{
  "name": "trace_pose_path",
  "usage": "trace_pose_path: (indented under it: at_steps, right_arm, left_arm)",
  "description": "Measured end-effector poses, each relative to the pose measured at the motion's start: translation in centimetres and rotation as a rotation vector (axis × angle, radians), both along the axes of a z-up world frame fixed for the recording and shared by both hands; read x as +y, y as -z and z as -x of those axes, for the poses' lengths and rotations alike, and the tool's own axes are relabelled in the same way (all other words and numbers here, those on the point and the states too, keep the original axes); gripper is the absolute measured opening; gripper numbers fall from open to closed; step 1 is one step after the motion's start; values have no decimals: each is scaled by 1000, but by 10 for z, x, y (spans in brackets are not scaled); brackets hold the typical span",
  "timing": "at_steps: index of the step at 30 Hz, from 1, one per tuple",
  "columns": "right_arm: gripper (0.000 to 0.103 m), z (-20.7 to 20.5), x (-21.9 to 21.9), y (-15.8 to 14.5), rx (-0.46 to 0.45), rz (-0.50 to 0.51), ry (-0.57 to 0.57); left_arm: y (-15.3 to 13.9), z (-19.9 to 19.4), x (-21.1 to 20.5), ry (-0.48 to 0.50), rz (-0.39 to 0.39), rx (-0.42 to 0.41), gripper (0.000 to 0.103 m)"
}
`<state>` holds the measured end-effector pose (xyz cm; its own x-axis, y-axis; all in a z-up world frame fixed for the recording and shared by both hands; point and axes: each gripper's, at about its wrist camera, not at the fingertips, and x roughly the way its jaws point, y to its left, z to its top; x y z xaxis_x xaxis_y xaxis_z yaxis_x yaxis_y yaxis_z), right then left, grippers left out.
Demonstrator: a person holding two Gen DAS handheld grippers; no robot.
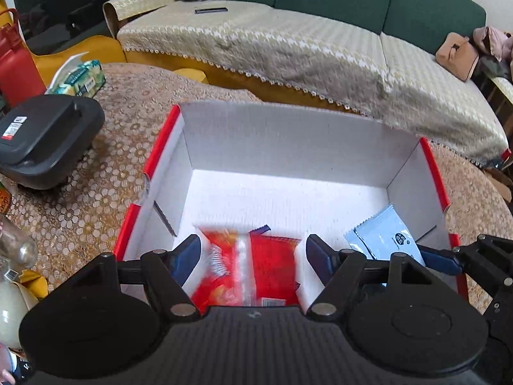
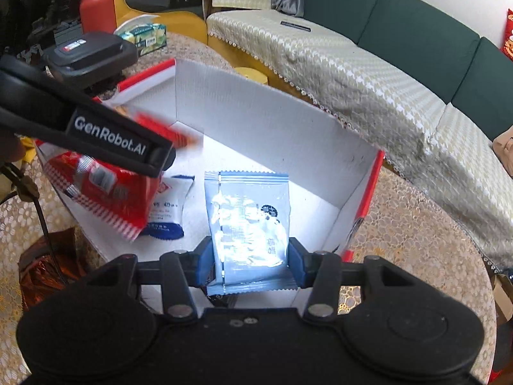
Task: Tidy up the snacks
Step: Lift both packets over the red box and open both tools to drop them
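A cardboard box [image 1: 282, 112], red outside and white inside, stands open on the lace-covered table. My left gripper [image 1: 253, 247] hangs over its near left part, shut on a red snack packet [image 1: 269, 269] that spans the gap between the blue fingers and looks blurred. In the right wrist view the same packet [image 2: 96, 192] hangs under the left gripper's fingers [image 2: 112, 134]. My right gripper [image 2: 250, 250] is shut on a light blue packet [image 2: 247, 218], held over the box [image 2: 256, 112]. The blue packet [image 1: 384, 237] also shows at the right. A white and blue packet [image 2: 170, 205] lies on the box floor.
A black device [image 1: 48, 138], a green tissue pack [image 1: 80, 77] and a red bottle [image 1: 16, 64] stand left of the box. A glass jar [image 1: 16, 243] is near my left hand. A foil bag [image 2: 41, 272] lies at the left. A covered sofa [image 1: 288, 48] runs behind the table.
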<state>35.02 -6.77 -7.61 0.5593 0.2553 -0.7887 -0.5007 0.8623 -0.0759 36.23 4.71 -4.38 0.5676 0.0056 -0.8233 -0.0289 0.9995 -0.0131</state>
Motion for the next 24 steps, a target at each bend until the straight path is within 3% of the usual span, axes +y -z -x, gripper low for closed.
trace_pose_path:
  at_steps: [12, 24]
  right_arm:
    - [48, 3, -12, -5, 23, -51, 27]
    - [60, 31, -33, -39, -17, -122, 51]
  left_arm:
    - [-4, 12, 8, -19, 39, -3, 73]
    - [-41, 48, 2, 2, 54, -64, 77]
